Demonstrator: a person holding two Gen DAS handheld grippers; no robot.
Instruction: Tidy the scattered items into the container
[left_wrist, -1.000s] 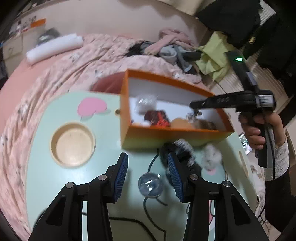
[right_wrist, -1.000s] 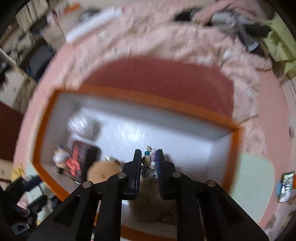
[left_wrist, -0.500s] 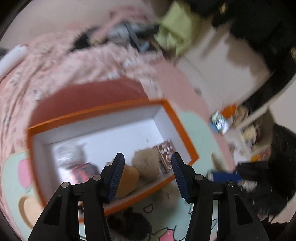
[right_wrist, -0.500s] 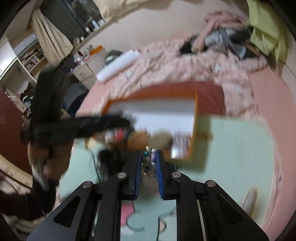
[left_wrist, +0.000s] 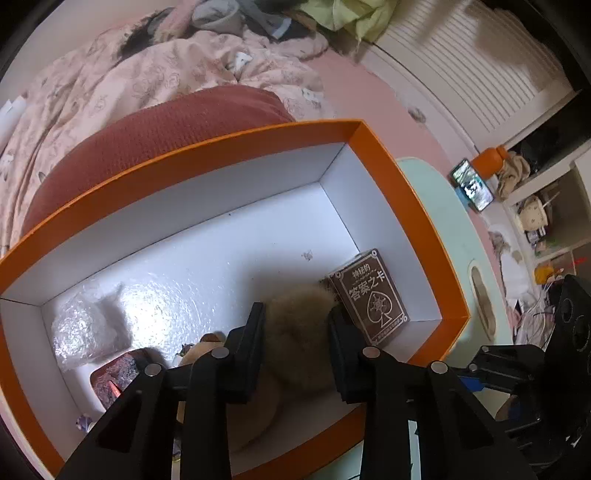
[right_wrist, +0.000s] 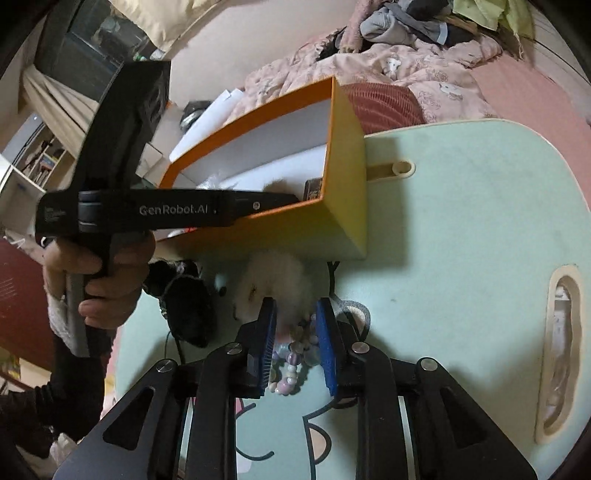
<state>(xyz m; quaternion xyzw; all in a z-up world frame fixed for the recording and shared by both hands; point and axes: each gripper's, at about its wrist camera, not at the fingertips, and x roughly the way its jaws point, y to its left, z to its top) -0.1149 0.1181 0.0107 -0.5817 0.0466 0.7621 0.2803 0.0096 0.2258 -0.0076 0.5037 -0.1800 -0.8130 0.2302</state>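
The orange box (left_wrist: 410, 199) with a white inside stands on the pale green table (right_wrist: 461, 221); it also shows in the right wrist view (right_wrist: 345, 177). My left gripper (left_wrist: 297, 325) reaches into the box, its jaws on either side of a tan fluffy pompom (left_wrist: 299, 332). A brown card deck (left_wrist: 369, 295), a bubble-wrap bundle (left_wrist: 85, 328) and a dark red packet (left_wrist: 118, 373) lie inside. My right gripper (right_wrist: 295, 332) is open over a bead bracelet (right_wrist: 291, 358) on the table, just behind a white fluffy pompom (right_wrist: 273, 284). A black fuzzy item (right_wrist: 188, 299) lies to its left.
A black cable (right_wrist: 332, 280) runs on the table by the box. A pink quilted bed (left_wrist: 129, 81) with a red cushion (left_wrist: 147, 140) lies behind the box. A phone (left_wrist: 472, 184) stands at the table's far right. The table has an oval cutout (right_wrist: 561, 332).
My left gripper swung from the table front up over the box and down into it around the tan pompom. My right gripper left the box with the bracelet, came down to the table and opened.
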